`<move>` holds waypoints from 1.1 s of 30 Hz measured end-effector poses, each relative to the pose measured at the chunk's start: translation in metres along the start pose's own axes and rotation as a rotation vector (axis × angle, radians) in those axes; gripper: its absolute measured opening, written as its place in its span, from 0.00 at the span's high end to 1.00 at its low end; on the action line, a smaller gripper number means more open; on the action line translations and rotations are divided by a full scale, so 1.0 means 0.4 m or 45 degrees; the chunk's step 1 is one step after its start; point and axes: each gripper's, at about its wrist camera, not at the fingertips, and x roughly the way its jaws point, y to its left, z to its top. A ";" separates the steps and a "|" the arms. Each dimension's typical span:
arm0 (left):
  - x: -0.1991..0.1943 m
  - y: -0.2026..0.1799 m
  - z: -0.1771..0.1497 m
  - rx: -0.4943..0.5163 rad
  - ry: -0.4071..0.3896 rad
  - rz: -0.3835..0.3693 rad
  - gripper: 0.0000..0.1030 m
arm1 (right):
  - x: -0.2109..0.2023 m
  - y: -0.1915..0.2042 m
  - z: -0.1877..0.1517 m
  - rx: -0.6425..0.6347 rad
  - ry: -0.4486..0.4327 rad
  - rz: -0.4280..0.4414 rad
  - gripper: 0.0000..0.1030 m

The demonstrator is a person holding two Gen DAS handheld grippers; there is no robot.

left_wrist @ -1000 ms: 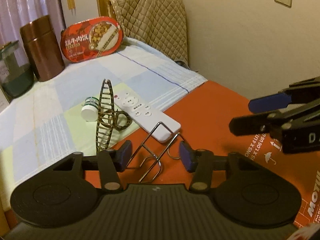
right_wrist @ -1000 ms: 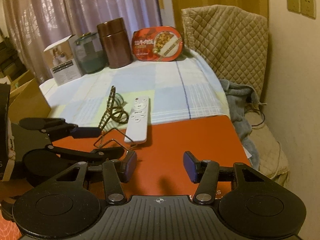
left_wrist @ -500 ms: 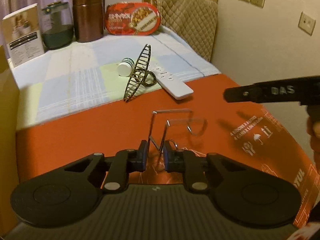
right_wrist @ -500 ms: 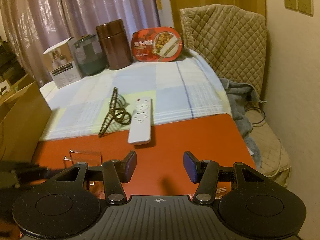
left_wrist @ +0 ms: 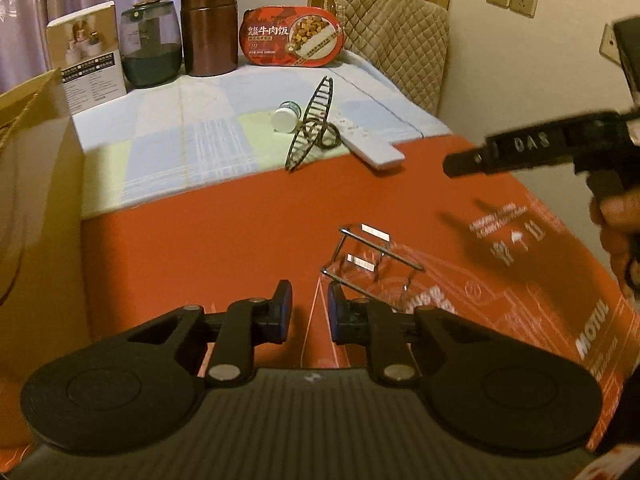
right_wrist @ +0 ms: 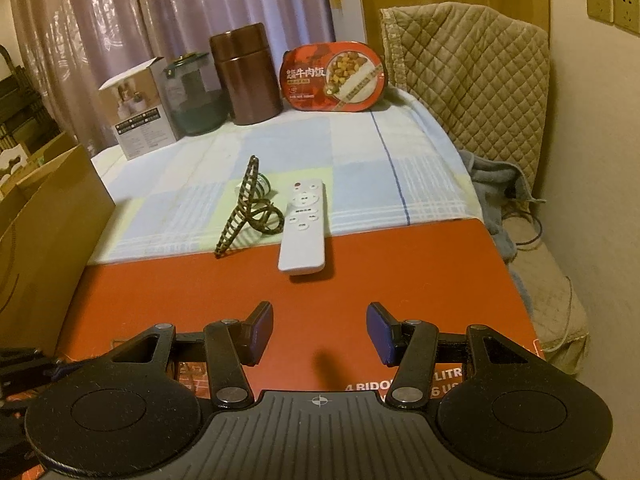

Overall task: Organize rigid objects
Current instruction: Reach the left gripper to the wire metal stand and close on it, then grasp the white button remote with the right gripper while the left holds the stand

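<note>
Blue-padded fingers of the left gripper [left_wrist: 309, 307] stand a narrow gap apart with nothing between them; the wire rack [left_wrist: 370, 258] lies on the red box [left_wrist: 224, 220] just beyond and to the right of the right finger, and I cannot tell whether it touches that finger. Over the near part of the same box, the right gripper [right_wrist: 320, 330] has its jaws spread wide and empty. Farther off, the white remote [right_wrist: 303, 226] lies across the far edge of the box and onto the checked cloth [right_wrist: 352, 160]. Just left of it a dark slatted metal stand [right_wrist: 246, 208] leans on its coiled base, with a small white-capped bottle [left_wrist: 286, 117] behind it. Along the far edge of the cloth stand a white carton [right_wrist: 138, 118], a green jar [right_wrist: 196, 96], a brown canister [right_wrist: 246, 76] and a red meal package [right_wrist: 336, 76].
</note>
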 end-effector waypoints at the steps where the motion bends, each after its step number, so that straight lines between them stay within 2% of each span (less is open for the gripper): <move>1: -0.009 -0.003 -0.007 0.000 -0.003 -0.005 0.82 | -0.001 0.001 -0.001 0.001 0.000 0.002 0.52; 6: -0.034 -0.009 -0.021 -0.051 -0.021 -0.011 0.70 | -0.007 0.006 -0.006 0.004 0.001 0.008 0.52; 8: -0.027 -0.017 -0.022 -0.043 -0.027 -0.006 0.52 | -0.008 0.009 -0.008 -0.002 0.004 0.013 0.51; 10: -0.020 -0.026 -0.023 -0.017 -0.047 -0.003 0.42 | -0.006 0.015 -0.010 -0.012 0.011 0.023 0.51; 13: -0.002 -0.047 -0.026 0.066 -0.054 -0.023 0.36 | 0.001 0.023 -0.012 -0.026 0.025 0.031 0.51; 18: 0.033 -0.062 -0.030 0.116 -0.052 -0.015 0.36 | 0.008 0.025 -0.014 -0.026 0.035 0.031 0.47; 21: 0.052 -0.063 -0.027 0.129 -0.053 -0.011 0.39 | 0.010 0.027 -0.014 -0.033 0.036 0.030 0.45; 23: 0.060 -0.063 -0.026 0.139 -0.044 -0.012 0.52 | 0.012 0.028 -0.014 -0.037 0.039 0.032 0.44; 33: 0.073 -0.019 -0.001 0.030 -0.057 0.103 0.52 | 0.024 0.038 -0.005 -0.081 0.029 0.026 0.43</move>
